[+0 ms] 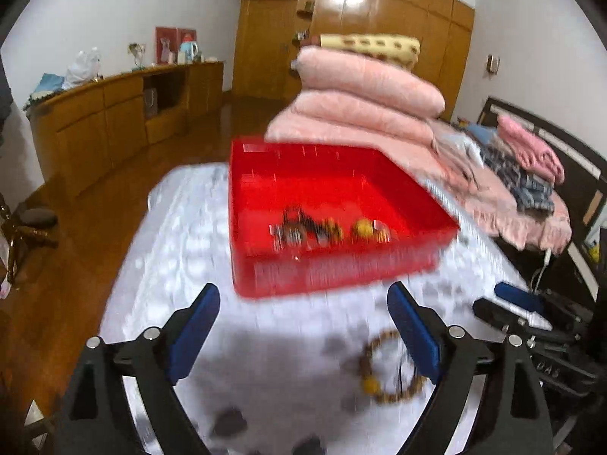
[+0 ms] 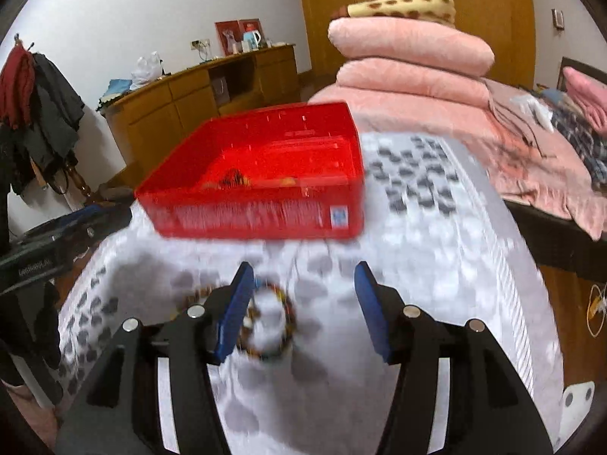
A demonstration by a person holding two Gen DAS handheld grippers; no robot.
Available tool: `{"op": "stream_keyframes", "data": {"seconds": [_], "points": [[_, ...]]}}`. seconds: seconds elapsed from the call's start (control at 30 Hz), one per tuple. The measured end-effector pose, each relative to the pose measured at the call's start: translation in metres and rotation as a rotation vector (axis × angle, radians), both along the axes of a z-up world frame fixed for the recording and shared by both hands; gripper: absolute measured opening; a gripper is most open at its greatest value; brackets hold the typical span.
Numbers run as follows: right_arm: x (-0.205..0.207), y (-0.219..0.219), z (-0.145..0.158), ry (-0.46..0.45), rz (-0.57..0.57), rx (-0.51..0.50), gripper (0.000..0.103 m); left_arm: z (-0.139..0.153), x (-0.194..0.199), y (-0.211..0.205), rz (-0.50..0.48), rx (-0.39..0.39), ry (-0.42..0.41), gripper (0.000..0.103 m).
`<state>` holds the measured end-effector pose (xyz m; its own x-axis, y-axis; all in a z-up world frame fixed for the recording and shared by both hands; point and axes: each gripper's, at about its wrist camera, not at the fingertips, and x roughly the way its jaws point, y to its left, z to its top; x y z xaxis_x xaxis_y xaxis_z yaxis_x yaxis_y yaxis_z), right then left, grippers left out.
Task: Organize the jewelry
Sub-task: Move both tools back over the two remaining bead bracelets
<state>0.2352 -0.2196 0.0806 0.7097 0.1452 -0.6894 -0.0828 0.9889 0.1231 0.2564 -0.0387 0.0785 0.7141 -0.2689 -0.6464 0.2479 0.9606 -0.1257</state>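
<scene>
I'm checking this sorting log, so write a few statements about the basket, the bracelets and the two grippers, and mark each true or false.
1. The red basket already holds some jewelry. True.
2. The left gripper is shut on a bracelet. False: its fingers stand apart with nothing between them.
3. A brown bead bracelet lies on the white patterned cloth, outside the basket. True.
4. The right gripper is over the basket. False: it is over the cloth in front of it, with a multicolored bracelet by one finger.
5. Folded pink blankets are stacked behind the basket. True.
</scene>
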Motion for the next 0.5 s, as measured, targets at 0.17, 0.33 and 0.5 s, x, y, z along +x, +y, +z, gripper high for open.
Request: {"op": "stream_keyframes", "data": {"seconds": [0.17, 0.33, 0.5], "points": [[-0.019, -0.001, -0.012, 0.026, -0.014, -0.007, 0.054, -0.024, -0.013, -0.012, -0.032, 0.036, 0.077, 0.088], [-0.027, -0.001, -0.016, 0.035, -0.008, -0.001, 0.054, -0.037, -0.021, -0.028, -0.068, 0.085, 0.107, 0.087], [-0.029, 0.000, -0.017, 0.033, 0.004, 0.003, 0.054, -0.048, -0.016, -0.041, -0.097, 0.111, 0.151, 0.072]]}}
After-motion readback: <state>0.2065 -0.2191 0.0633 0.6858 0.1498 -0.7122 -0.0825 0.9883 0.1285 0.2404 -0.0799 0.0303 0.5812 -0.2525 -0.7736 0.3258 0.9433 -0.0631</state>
